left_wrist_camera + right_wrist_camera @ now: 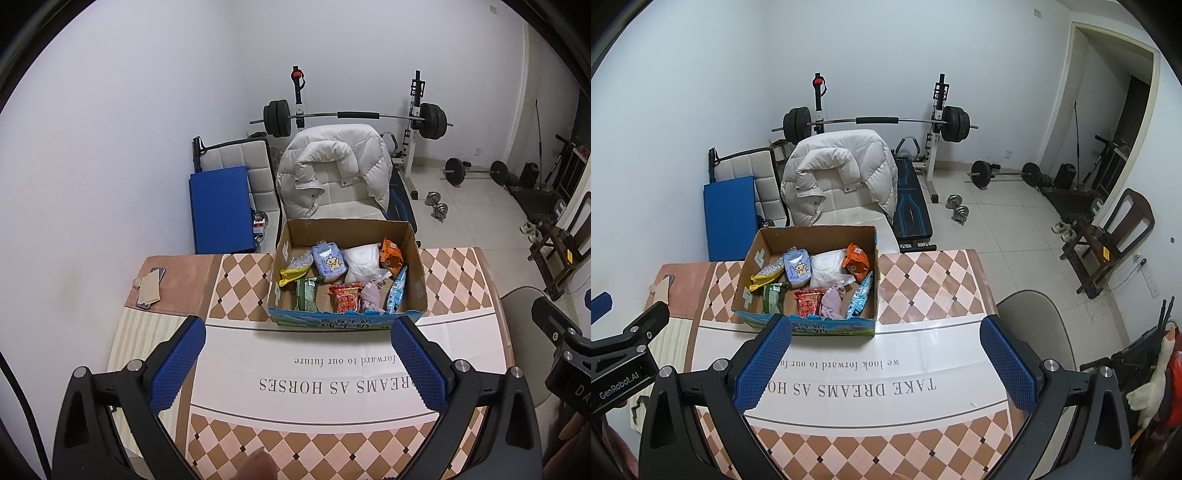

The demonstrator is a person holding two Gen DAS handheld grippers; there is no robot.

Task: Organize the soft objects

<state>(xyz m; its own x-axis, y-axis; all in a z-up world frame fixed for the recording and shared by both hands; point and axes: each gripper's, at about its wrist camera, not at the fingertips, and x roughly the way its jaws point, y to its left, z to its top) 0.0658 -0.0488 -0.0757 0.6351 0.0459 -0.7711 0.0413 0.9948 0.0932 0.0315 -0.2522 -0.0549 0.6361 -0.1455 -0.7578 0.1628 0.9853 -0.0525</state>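
A cardboard box (417,273) stands on the far part of the table (332,373); it also shows in the right wrist view (750,277). Inside lie several soft packs: a blue tissue pack (330,263), a white bag (364,264), an orange pack (391,254), a red snack pack (346,297), a green pack (306,293), a pink cloth (370,297) and a yellow-ended bag (295,267). My left gripper (298,363) is open and empty, above the table short of the box. My right gripper (884,363) is open and empty, short of the box (812,325).
A phone and a card (149,288) lie at the table's far left. Behind the table stands a chair with a white puffer jacket (332,166), a blue mat (221,210), a weight bench with barbell (354,116) and dumbbells (437,201). A round stool (1030,321) stands at the table's right.
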